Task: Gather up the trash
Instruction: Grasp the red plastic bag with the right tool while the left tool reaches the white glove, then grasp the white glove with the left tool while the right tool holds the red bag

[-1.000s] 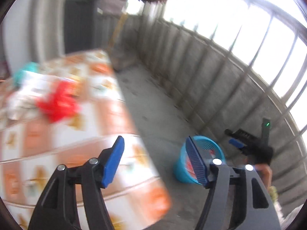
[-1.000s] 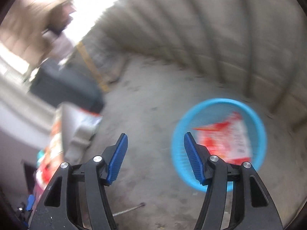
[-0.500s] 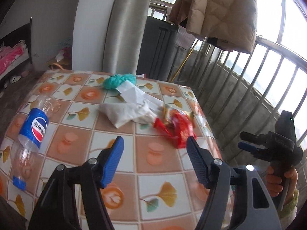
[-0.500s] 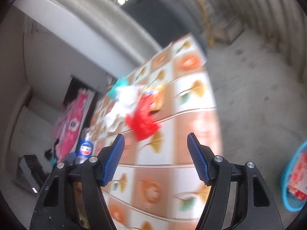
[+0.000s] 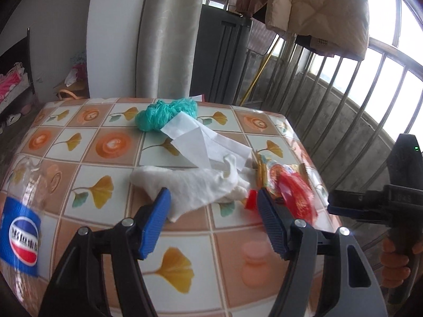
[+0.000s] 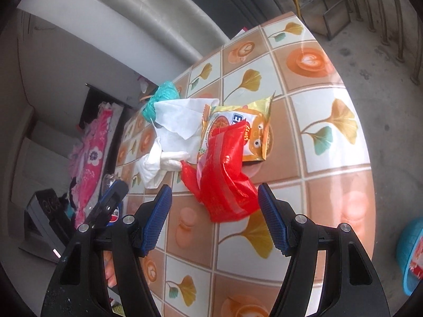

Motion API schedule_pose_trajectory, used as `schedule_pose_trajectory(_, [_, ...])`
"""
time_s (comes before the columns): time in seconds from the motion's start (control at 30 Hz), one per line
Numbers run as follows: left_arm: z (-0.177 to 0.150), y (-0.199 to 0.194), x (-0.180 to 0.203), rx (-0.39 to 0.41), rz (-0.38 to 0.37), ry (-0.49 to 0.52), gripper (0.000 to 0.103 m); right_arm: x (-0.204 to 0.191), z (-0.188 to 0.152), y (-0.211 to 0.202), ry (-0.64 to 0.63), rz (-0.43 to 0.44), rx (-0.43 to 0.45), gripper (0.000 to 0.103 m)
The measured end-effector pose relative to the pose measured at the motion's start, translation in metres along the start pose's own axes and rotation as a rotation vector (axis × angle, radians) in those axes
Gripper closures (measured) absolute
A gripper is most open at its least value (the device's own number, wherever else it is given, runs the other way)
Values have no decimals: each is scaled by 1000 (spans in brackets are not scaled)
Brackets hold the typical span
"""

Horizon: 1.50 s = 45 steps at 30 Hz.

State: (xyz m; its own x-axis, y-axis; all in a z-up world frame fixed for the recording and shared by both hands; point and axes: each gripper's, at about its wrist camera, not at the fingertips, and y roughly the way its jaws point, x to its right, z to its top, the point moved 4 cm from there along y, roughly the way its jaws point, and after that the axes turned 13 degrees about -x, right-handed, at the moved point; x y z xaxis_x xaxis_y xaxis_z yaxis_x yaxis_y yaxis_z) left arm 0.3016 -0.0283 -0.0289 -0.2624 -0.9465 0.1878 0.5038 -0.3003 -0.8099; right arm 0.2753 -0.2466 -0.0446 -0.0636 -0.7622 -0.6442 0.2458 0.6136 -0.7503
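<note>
Two grippers hang over the table (image 5: 87, 158), the left gripper (image 5: 212, 222) and right gripper (image 6: 214, 218) both with jaws apart and empty. Trash lies mid-table: white tissue (image 5: 195, 185), red bag (image 6: 224, 174) overlapping a snack packet (image 6: 246, 129), green bag (image 5: 164, 115). A blue basket (image 6: 408, 253) sits on the floor beside the table.
</note>
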Motion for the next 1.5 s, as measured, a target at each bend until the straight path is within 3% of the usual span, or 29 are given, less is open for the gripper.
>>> schedule_pose_trajectory(0.1, [5, 16, -4, -27, 25, 5, 40, -3, 4, 7, -3, -20, -11, 38])
schedule_pose_trajectory(0.33, [6, 39, -14, -91, 9, -31, 66, -13, 10, 26, -52, -80, -30, 42])
schedule_pose_trajectory(0.5, [4, 44, -17, -102, 0, -51, 85, -12, 10, 37, -57, -117, -39, 52])
schedule_pose_trajectory(0.7, [2, 45, -20, -103, -13, -57, 97, -8, 7, 43, -49, -125, -46, 66])
schedule_pose_trajectory(1.07, [-1, 17, -22, -53, -40, -78, 101, -10, 1, 31, -69, -127, -5, 77])
schedule_pose_trajectory(1.5, [-17, -38, -15, 21, -66, -84, 101, -19, -14, 2, -85, -97, 43, 79])
